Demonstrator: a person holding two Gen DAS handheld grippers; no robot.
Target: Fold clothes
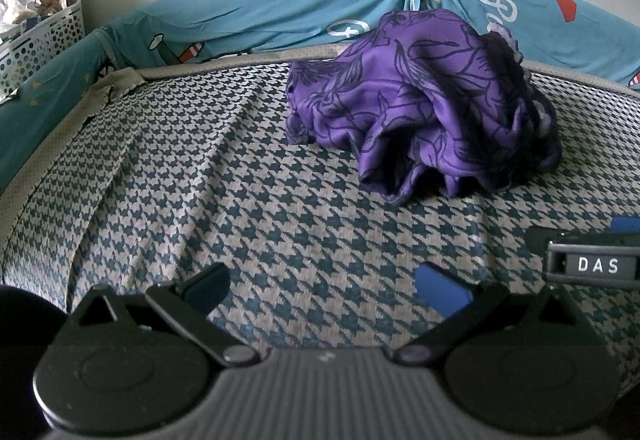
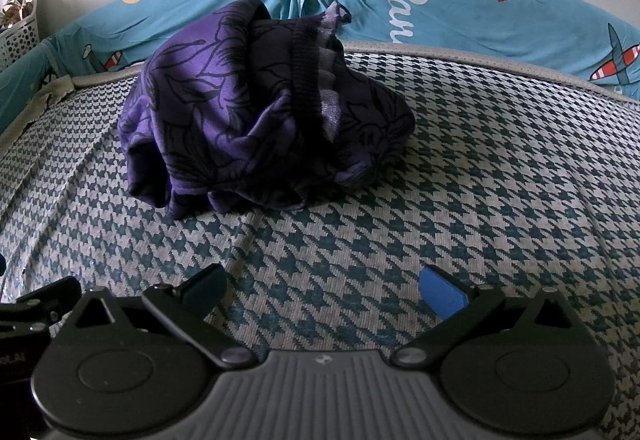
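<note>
A purple garment with a dark floral print (image 1: 420, 107) lies crumpled in a heap on the houndstooth mat (image 1: 200, 179), toward the far right in the left wrist view. From the right wrist the same garment (image 2: 256, 107) sits ahead and a little left, a ribbed lilac hem on its top. My left gripper (image 1: 324, 288) is open, low over the mat, well short of the cloth. My right gripper (image 2: 324, 292) is also open and holds nothing. The right gripper's body (image 1: 588, 260), labelled DAS, shows at the right edge of the left wrist view.
A teal padded bumper with cartoon prints (image 1: 256, 7) walls the mat at the back and left (image 2: 460, 3). A white perforated basket (image 1: 40, 35) with crumpled stuff stands beyond the left corner. Bare mat (image 2: 500, 159) stretches around the garment.
</note>
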